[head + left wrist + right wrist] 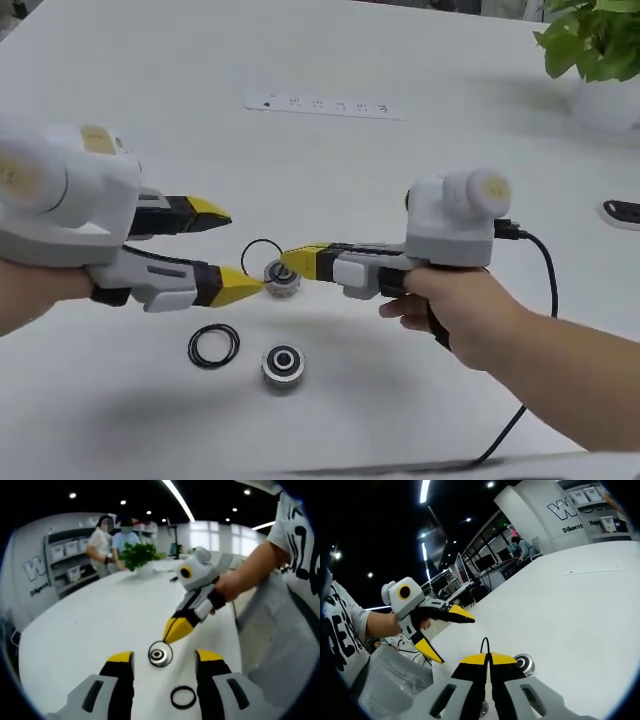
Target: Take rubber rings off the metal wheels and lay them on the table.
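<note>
step: stripping off | right gripper (290,262) clamped on rubber ring (256,245), loop raised beside metal wheel (282,279) on table (420,70); left gripper (244,250) jaws apart near wheel | next, likely: pull clear; lay by loose rings (213,346)

The table (400,60) has a smooth, matt white surface. The wheel at lower centre (283,365) and the wheel at centre (282,282) are bright, polished metal. The loose rubber rings (191,347) and the thin ring (260,240) are matt black. The left gripper (246,251) and right gripper (286,263) have smooth white plastic housings with yellow tips.
</note>
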A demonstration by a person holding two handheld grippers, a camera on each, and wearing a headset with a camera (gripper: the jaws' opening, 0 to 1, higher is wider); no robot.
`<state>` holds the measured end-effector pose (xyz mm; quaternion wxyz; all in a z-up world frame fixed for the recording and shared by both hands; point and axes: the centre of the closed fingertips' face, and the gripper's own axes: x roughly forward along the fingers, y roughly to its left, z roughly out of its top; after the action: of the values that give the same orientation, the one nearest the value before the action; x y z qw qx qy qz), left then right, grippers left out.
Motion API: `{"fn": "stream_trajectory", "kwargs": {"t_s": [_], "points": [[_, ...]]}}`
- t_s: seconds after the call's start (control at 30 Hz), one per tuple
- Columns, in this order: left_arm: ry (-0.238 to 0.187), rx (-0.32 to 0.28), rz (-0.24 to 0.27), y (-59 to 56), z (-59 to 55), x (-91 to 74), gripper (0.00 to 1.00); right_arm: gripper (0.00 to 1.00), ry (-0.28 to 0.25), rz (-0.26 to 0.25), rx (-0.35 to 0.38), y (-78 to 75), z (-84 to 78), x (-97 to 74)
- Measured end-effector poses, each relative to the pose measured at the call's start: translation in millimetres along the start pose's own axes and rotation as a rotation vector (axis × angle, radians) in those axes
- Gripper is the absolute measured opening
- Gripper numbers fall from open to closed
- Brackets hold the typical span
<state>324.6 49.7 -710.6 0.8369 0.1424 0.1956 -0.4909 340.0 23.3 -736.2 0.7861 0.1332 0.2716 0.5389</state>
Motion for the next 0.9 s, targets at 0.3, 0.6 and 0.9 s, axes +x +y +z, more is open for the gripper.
{"fn": "stream_trajectory", "kwargs": {"t_s": [0.3, 0.6, 0.9], "points": [[-0.002, -0.02, 0.024, -1.9, -9.2, -18.5, 0.55, 0.0, 0.016, 0.027, 0.001, 12.2, -2.7, 2.2], [0.002, -0.033, 0.038, -7.0, -20.2, -31.8, 0.59, 0.0, 0.05, 0.057, -0.008, 21.0, -9.7, 8.8], [0.002, -0.05, 0.048, -10.2, -28.6, -40.9, 0.61, 0.0, 0.099, 0.084, -0.018, 29.3, -23.6, 17.8]]}}
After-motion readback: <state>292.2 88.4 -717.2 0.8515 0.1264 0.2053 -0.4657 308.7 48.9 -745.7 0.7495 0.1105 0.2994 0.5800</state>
